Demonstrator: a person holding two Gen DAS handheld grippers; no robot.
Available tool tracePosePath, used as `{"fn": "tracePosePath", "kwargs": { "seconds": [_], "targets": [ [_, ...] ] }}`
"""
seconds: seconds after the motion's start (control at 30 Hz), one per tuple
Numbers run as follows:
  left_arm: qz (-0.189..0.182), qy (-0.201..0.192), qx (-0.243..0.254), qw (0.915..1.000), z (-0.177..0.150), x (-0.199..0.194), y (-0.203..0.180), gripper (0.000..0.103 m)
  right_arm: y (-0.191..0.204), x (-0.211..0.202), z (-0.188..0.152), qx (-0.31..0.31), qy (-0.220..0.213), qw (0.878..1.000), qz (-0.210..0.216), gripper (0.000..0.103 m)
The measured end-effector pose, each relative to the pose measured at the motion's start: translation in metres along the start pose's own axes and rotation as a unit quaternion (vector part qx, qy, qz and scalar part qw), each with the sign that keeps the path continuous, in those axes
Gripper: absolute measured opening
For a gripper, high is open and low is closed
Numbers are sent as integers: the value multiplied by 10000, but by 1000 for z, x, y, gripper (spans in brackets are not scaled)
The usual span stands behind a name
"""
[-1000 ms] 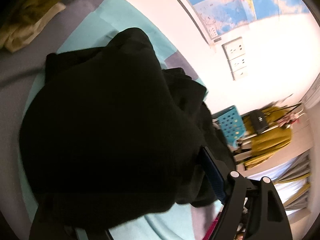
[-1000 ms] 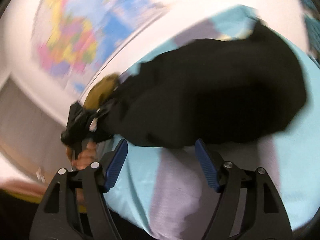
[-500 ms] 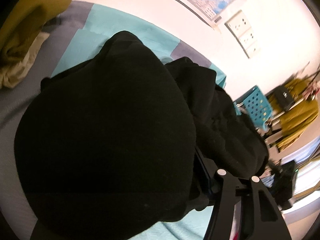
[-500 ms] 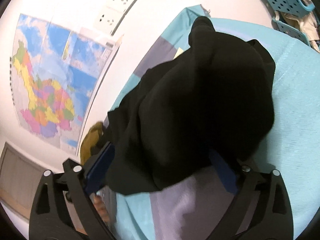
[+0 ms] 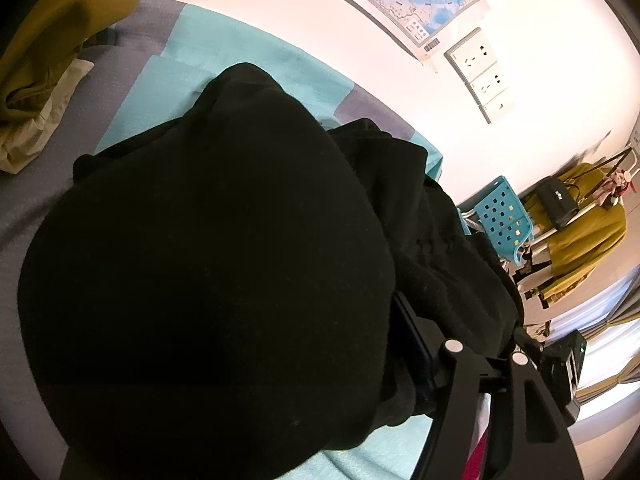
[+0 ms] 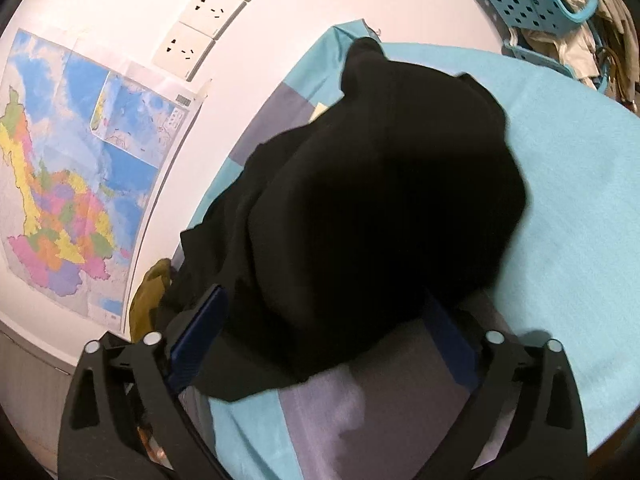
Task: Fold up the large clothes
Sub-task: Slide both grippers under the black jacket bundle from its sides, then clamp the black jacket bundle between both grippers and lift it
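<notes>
A large black garment (image 5: 208, 264) lies bunched on a bed with a teal and grey sheet (image 5: 240, 52). In the left wrist view it covers most of the frame and hides my left gripper's left finger; the right finger (image 5: 412, 340) pokes out at its edge, so the left gripper's state is unclear. In the right wrist view the same garment (image 6: 380, 200) lies on the sheet (image 6: 580, 184). My right gripper (image 6: 320, 336) is open, with its blue-padded fingers on either side of the garment's near edge.
A mustard and cream clothes pile (image 5: 52, 60) lies at the far left of the bed. A wall with a map (image 6: 68, 168) and sockets (image 6: 200, 20) runs along the bed. A blue perforated basket (image 5: 500, 220) and a rack with a mustard garment (image 5: 580, 240) stand beyond the bed's end.
The right gripper swung round and moved in until its open fingers straddle the garment's near edge. The left view shifted slightly, and the garment covers more of the left gripper.
</notes>
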State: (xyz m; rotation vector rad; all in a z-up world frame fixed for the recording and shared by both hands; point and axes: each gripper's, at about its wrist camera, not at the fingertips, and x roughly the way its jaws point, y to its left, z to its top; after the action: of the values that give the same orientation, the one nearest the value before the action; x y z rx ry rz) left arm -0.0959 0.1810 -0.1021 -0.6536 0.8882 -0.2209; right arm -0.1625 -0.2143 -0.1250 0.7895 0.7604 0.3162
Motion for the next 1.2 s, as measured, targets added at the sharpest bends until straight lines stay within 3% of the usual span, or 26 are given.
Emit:
{"fn": "tracePosePath", "kwargs": {
  "seconds": [0.43,0.63,0.77,0.87,0.97,1.07,1.2],
  "targets": [
    [-102,35,41,9999,-1,-4,4,68,-11,-21,-10,370,42,9987,-333,92],
    [-110,48,28,9999,-1,-2,1,71,-1,2,11,278,-51,9993,-246,99],
    [-276,80,-240,9993,3,-2,6,77,13,21,22,80,-86,9993,-359,99],
    [-137,119,-362,9992,6,-1,4,77,26,33,26,-142,-164,9986,-484,99],
    [219,45,-156,9996,6,3,-7,76,28,47,27,-318,-77,9982,-508,99],
    [244,-11,246,9994,5,10,-18,90,30,50,29,-359,-63,9978,-562,99],
    [532,43,354,9979,7,16,-27,91,30,53,30,-440,-110,9978,-485,99]
  ]
}}
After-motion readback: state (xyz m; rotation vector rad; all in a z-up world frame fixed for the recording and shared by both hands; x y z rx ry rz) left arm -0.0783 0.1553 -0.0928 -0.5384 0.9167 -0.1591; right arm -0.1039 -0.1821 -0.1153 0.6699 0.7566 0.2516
